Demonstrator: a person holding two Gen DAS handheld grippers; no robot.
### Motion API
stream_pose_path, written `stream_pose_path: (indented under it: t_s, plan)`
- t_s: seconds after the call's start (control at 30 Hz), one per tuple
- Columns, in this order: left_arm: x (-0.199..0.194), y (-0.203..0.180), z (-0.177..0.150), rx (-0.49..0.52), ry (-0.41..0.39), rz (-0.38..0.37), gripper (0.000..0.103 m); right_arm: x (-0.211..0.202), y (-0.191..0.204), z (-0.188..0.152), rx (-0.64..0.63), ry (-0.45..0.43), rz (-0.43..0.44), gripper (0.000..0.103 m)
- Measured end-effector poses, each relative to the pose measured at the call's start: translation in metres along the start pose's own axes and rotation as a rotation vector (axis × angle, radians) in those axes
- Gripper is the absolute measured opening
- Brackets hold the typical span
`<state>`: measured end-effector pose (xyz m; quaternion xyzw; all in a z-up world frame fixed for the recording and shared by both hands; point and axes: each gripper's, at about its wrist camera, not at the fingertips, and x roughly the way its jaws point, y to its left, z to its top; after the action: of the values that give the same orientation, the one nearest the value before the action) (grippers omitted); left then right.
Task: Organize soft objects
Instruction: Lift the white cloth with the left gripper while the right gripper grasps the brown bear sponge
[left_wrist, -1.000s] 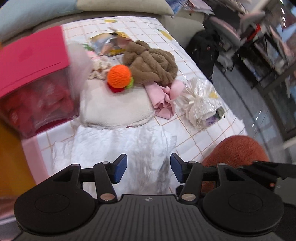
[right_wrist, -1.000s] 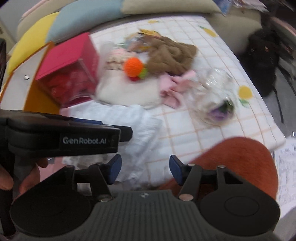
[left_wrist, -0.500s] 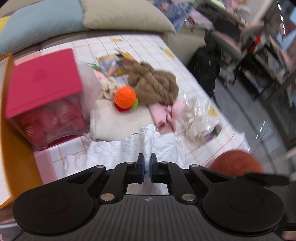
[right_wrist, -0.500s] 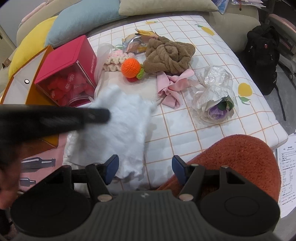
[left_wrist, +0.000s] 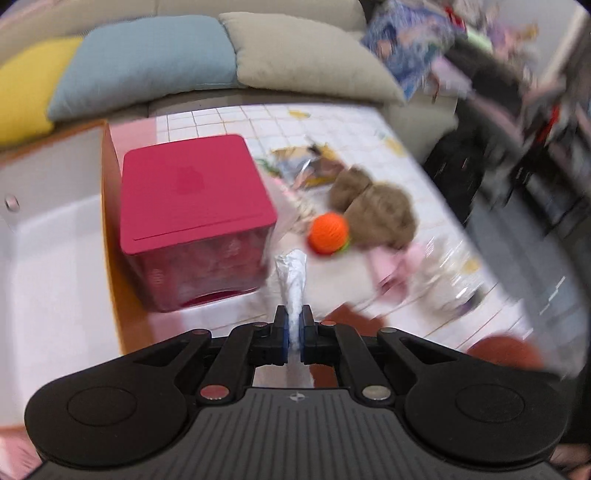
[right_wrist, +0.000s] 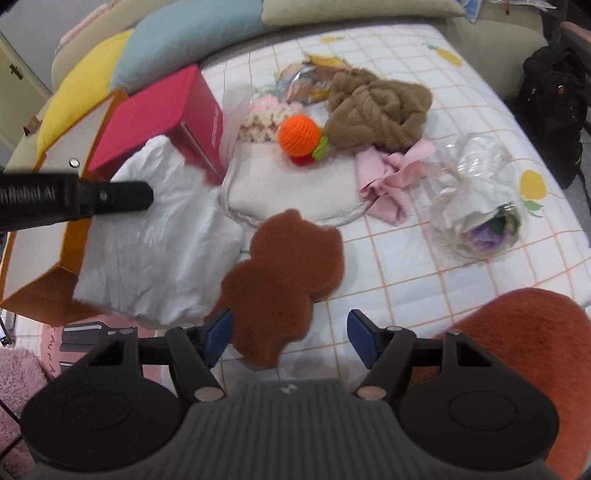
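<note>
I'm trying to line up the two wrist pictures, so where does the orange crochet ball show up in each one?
Left wrist view: the orange crochet ball sits right of centre, just past the tip of the white cloth pinched by the left gripper.
Right wrist view: the ball is upper centre.
Shared landmark: the brown knotted plush right beside the ball, on its right.
</note>
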<state>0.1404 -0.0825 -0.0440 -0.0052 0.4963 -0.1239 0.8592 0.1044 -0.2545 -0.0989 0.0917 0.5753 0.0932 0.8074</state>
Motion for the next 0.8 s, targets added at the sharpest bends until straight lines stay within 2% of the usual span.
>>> stream_pose_path:
  t_s: [0.07,0.13,0.2,0.27,0.47,0.57,0.63,0.73,0.8]
  plan:
    - [0.012,-0.008,-0.005,0.079,0.016,0.067,0.005,0.009,0.004,0.003,0.001,0.022,0.004,0.068]
    - [0.027,-0.012,-0.011,0.113,0.062,0.077,0.005,0.017,0.005,0.006,0.009,0.039,0.018,0.069]
    - [0.036,-0.014,-0.015,0.124,0.086,0.070,0.005,0.026,0.008,0.007,0.008,0.058,0.028,0.076]
    - [0.041,-0.018,-0.019,0.156,0.083,0.100,0.005,0.035,0.012,0.008,0.000,0.090,0.016,0.085]
    - [0.052,-0.012,-0.023,0.173,0.121,0.128,0.007,0.059,0.024,0.009,-0.038,0.143,0.008,0.083]
    - [0.056,-0.013,-0.025,0.170,0.150,0.137,0.013,0.059,0.028,0.007,-0.059,0.138,-0.013,0.074]
    - [0.058,-0.014,-0.027,0.168,0.162,0.141,0.027,0.056,0.024,0.006,-0.038,0.134,-0.026,0.074]
    - [0.063,-0.012,-0.028,0.153,0.183,0.135,0.040,0.050,0.014,0.004,-0.008,0.121,-0.062,0.074]
    - [0.067,-0.011,-0.029,0.147,0.203,0.126,0.044,0.046,0.010,0.004,0.004,0.115,-0.074,0.074]
